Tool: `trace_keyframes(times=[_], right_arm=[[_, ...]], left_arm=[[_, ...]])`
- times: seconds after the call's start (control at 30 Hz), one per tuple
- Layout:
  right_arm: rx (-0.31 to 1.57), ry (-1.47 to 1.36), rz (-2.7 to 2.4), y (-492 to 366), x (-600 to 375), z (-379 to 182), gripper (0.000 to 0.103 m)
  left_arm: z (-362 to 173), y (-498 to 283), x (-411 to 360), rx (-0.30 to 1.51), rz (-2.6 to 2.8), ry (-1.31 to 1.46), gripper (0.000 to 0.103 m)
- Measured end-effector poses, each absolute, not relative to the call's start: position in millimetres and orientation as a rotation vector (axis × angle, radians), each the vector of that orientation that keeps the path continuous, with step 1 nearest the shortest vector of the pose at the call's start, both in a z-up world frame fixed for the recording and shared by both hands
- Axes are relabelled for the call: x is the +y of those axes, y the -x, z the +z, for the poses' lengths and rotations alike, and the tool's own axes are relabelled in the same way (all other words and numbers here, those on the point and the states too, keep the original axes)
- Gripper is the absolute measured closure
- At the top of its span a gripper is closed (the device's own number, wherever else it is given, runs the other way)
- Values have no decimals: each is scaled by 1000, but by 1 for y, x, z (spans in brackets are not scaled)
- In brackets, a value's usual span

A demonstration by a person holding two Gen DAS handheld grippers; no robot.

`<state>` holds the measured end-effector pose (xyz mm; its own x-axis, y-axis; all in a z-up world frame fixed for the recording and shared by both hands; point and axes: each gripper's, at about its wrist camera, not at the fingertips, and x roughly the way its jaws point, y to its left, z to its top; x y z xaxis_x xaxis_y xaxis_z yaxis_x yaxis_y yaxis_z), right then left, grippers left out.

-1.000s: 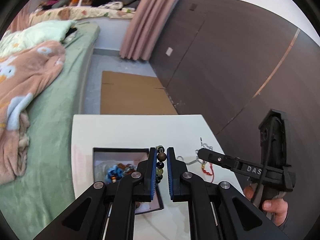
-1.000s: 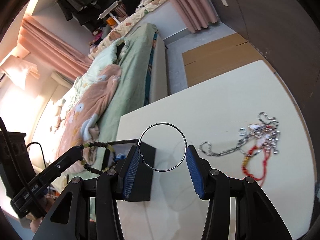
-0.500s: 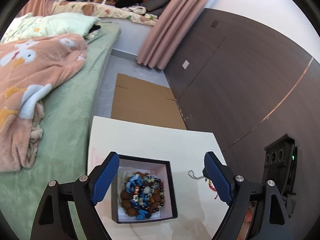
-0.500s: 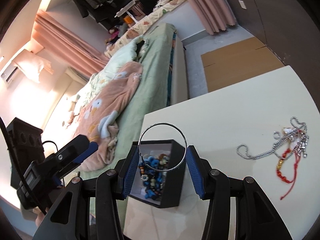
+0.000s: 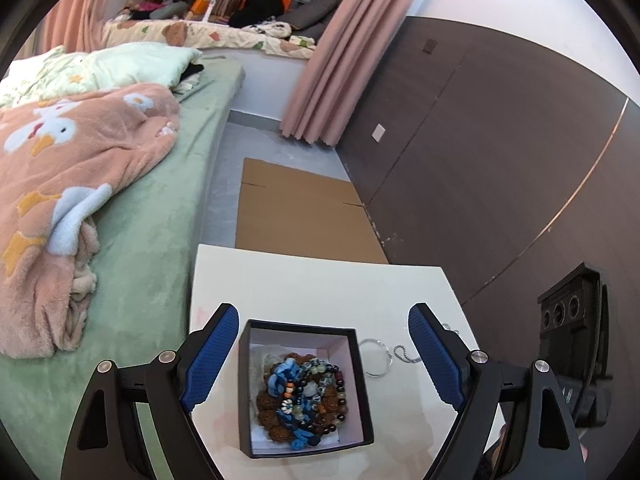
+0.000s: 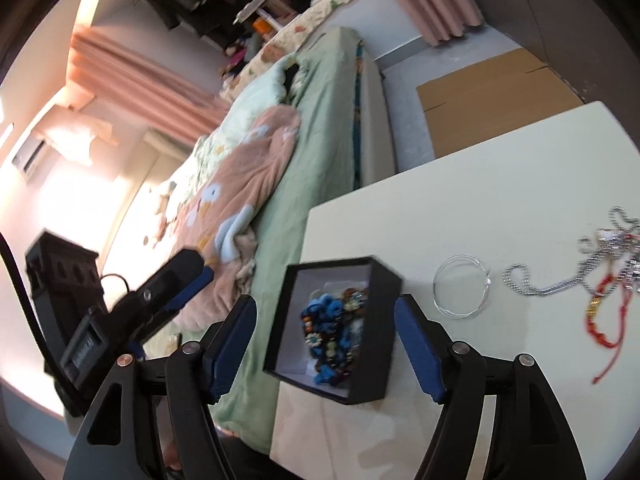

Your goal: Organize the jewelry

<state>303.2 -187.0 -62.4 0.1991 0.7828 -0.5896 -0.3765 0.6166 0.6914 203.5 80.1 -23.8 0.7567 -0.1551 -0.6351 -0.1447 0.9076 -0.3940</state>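
Both grippers are empty right now and spread wide. The left gripper (image 5: 322, 360) hangs over the black box (image 5: 302, 388) with its blue pads on either side of it and touching nothing. The right gripper (image 6: 326, 344) frames the same box (image 6: 334, 328) from its own angle, also gaping and also holding nothing.

The beaded bracelets (image 5: 304, 392) sit piled inside the box, which looks like the "organized" spot. The thin silver hoop (image 5: 375, 363) lies flat on the white table (image 5: 320, 284) just beside the box's right wall, outside it. So if the idea is that everything ends up in the box, the hoop isn't there yet. Best guess is it needs another pick.

The views differ quite a bit. The left wrist camera looks almost straight down into the box, so the bead pile and the pale lining are clear, but it only catches the hoop and a short bit of chain past the right finger. The right wrist camera is blurrier, but it shows the rest of the leftovers: the silver chain (image 6: 560, 276) tangled with a red cord bracelet (image 6: 604, 320), lying further out on the table beyond the hoop (image 6: 462, 290). It also shows the left gripper from the side, hanging over by the bed (image 6: 320, 120).
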Motion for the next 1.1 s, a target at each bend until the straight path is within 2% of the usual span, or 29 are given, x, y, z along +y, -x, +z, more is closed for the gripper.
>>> trace_keyframes(times=[0.2, 0.43, 0.53, 0.6, 0.67, 0.87, 1.1], right_arm=[[1092, -340, 617, -318, -216, -72, 31], [1204, -226, 591, -328, -185, -95, 32], [1232, -214, 582, -332, -177, -103, 47], [1264, -206, 548, -336, -174, -114, 64], [1291, -204, 498, -340, -173, -124, 70], [1280, -172, 438, -342, -171, -130, 74], [1222, 54, 373, -334, -144, -125, 76]], left_arm=[[-28, -208, 76, 734, -7, 456, 16], [-32, -209, 86, 745, 17, 483, 16], [-33, -208, 92, 744, 22, 498, 16], [-32, -208, 94, 745, 23, 502, 16], [-31, -206, 95, 740, 21, 503, 16], [-29, -204, 97, 732, 18, 505, 16], [-27, -201, 99, 728, 28, 509, 16]])
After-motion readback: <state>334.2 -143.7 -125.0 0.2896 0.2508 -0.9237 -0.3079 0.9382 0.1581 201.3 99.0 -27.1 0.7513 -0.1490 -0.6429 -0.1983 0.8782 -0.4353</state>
